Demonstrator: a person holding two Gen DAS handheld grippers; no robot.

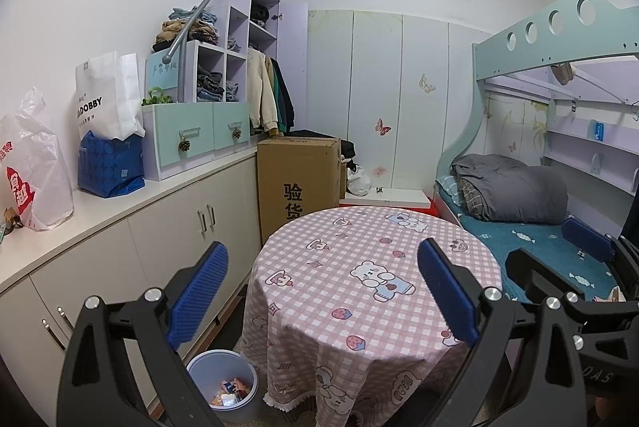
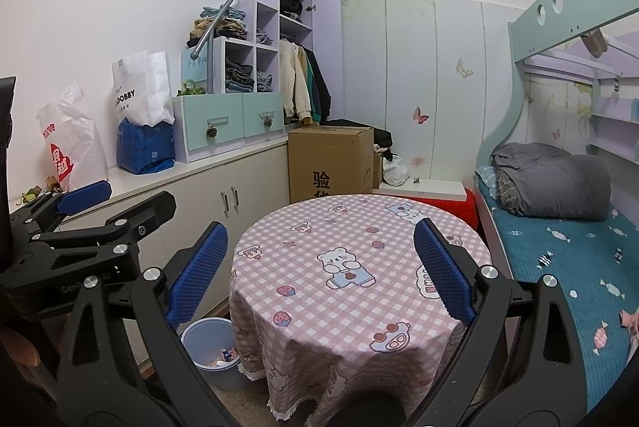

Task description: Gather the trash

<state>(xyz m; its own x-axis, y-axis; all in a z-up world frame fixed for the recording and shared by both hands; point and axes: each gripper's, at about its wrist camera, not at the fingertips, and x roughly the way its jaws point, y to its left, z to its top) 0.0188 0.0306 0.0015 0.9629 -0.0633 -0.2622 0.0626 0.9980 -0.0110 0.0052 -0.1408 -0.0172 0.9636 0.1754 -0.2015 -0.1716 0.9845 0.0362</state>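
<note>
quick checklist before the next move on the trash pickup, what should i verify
1. Left gripper fingers open and holding nothing: ok.
2. Right gripper fingers open and holding nothing: ok.
3. Trash bin on the floor left of the table, top uncovered, scraps already inside: ok.
4. Tablecloth top free of trash: ok.
5. Loose wrapper-like bits on the bed at its near edge: cannot tell if trash.
6. Small clutter at the near end of the counter: cannot tell.
</note>
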